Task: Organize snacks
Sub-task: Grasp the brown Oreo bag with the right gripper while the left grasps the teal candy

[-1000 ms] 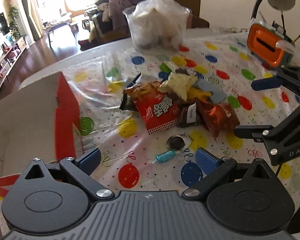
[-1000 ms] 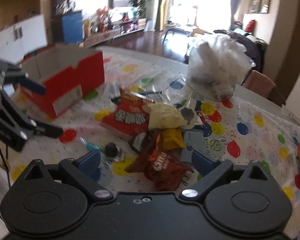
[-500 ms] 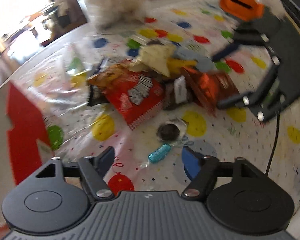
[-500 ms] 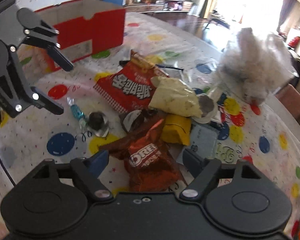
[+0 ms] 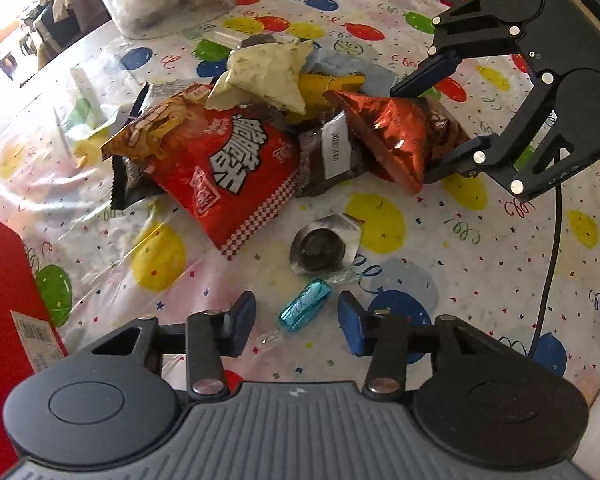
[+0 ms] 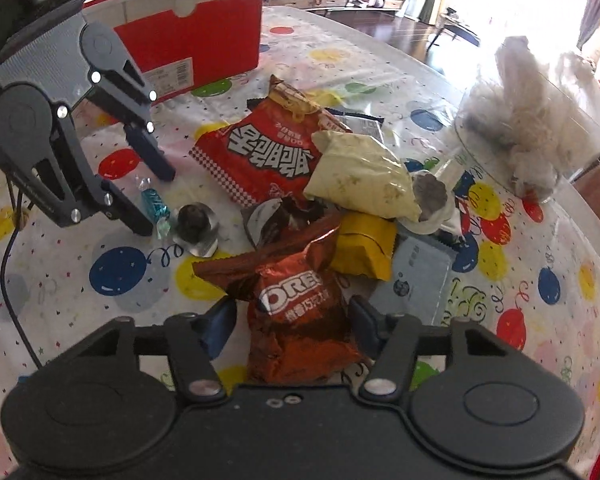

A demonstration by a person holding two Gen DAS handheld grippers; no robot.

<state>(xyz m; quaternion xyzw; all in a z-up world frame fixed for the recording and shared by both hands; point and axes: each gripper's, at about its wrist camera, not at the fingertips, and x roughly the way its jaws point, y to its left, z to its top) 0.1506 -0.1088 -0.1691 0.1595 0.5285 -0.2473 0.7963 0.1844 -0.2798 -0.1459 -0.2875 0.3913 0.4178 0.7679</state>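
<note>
Snacks now straddled by both lowered tools: left tool, right tool.

Bare counter lies open on the near side of the snack pile. The red box walls off one end, and a plastic tub stands behind the pile. A wrapped candy and a round chocolate lie loose on the open stretch.

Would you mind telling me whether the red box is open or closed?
Open. The red box has no lid over it, and the right wrist view shows its pale inner walls; its contents are hidden.
</note>
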